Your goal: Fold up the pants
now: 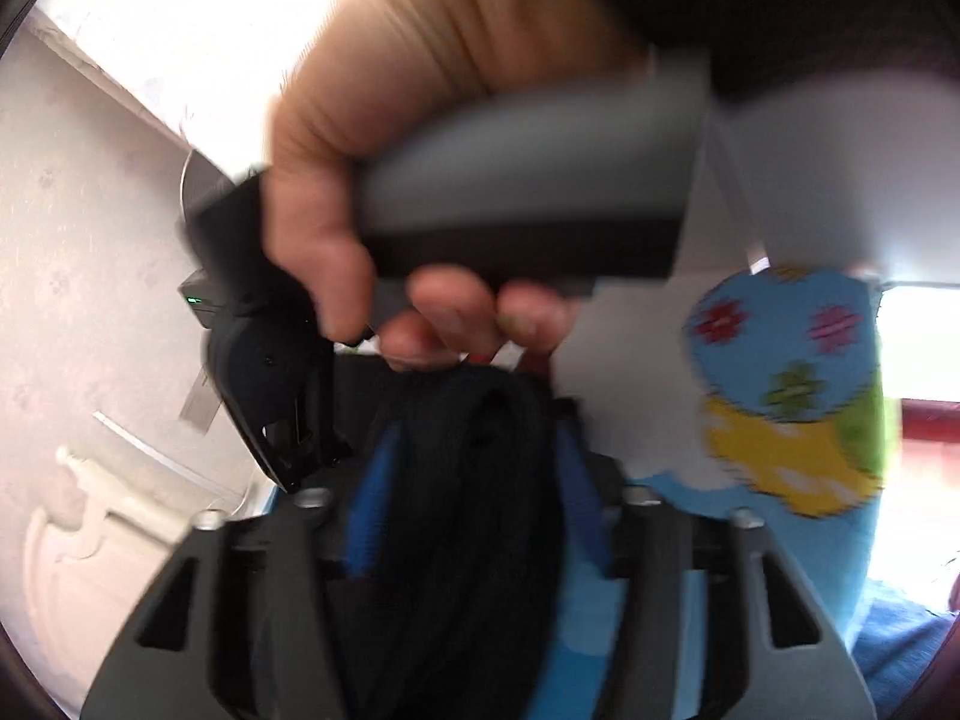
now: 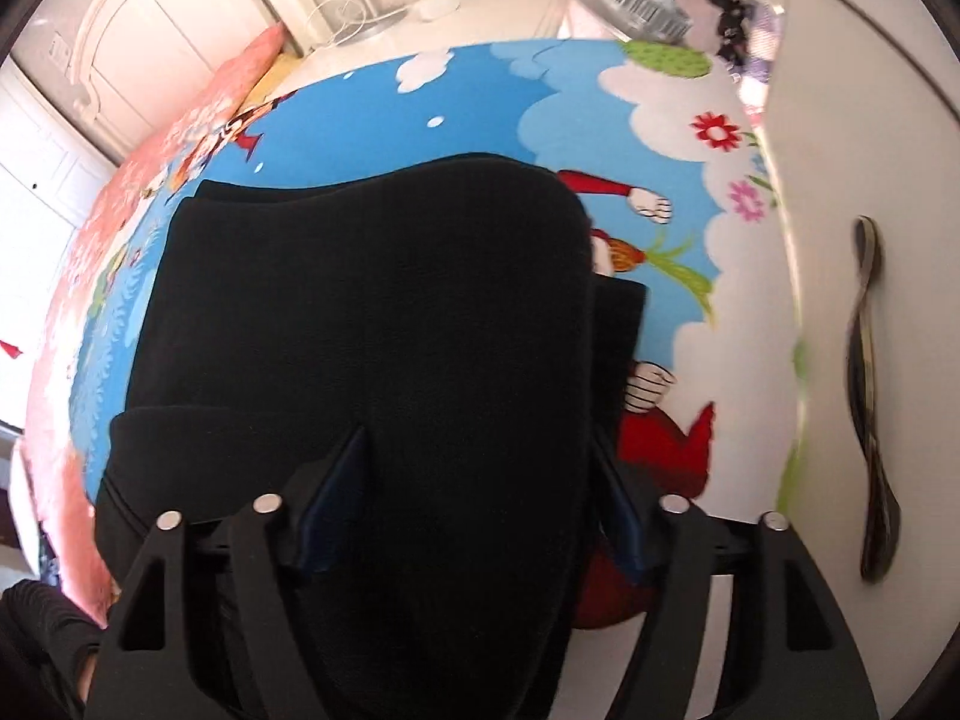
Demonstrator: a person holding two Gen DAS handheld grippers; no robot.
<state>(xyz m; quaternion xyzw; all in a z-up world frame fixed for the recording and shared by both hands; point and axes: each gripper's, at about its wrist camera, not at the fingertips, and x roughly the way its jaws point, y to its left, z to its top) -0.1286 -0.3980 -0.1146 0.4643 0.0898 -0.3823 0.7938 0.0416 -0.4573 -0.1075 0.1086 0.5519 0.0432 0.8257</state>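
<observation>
- Black pants (image 2: 372,312) lie partly folded on cartoon bedsheet (image 2: 372,120), stretching away from right gripper (image 2: 474,498), which pinches the raised near layer.
- Left gripper (image 1: 468,498) pinches a bunched black fold too, lifted off the bed.
- Left view alone shows the person's hand (image 1: 384,180) on the other grip; right view alone shows the layout.

Motion-blurred in the left wrist view: hand (image 1: 384,138) above black pants (image 1: 474,480), floral bedsheet (image 1: 786,384) beside. Bunched cloth hiding inner faces of blue fingers (image 1: 372,498). Near end of pants (image 2: 384,324) cut by bottom edge.
</observation>
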